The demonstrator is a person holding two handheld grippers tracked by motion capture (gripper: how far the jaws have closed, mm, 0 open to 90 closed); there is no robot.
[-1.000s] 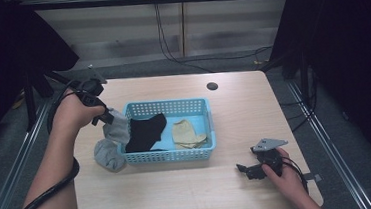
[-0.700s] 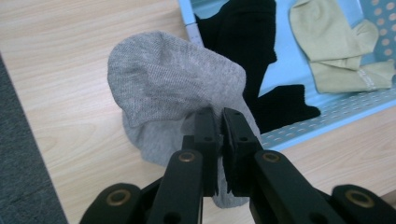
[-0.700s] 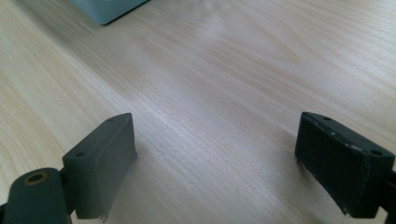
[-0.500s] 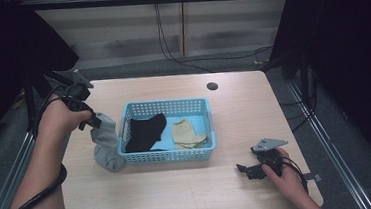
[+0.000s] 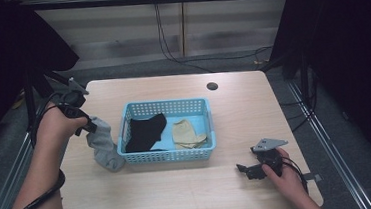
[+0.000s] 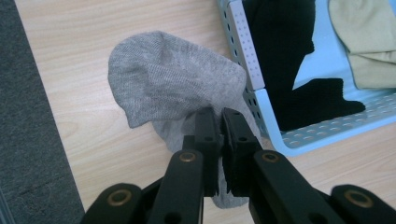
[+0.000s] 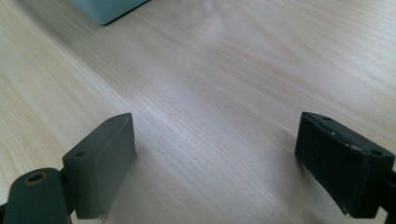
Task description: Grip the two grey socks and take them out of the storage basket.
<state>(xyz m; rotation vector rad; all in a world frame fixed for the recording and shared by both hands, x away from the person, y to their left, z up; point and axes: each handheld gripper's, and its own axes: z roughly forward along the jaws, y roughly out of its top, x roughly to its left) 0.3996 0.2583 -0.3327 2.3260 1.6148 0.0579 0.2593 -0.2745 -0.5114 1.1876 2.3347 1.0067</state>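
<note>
My left hand-held gripper (image 5: 91, 126) is clamped tight on the grey sock (image 5: 104, 147), which hangs at the left of the frame, its toe on the bench (image 5: 180, 195) just beside the basket (image 5: 167, 155) wall. The bench's left edge is close; bare wood lies along the bottom. My right hand-held gripper (image 5: 244, 170) rests lower right, jaws wide apart with nothing between them. I can read no writing anywhere.

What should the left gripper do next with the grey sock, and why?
Probably lower a little and open. The left gripper is shut on the grey sock, whose toe already rests on the table left of the blue basket, outside it. The right gripper sits open, idle.
</note>
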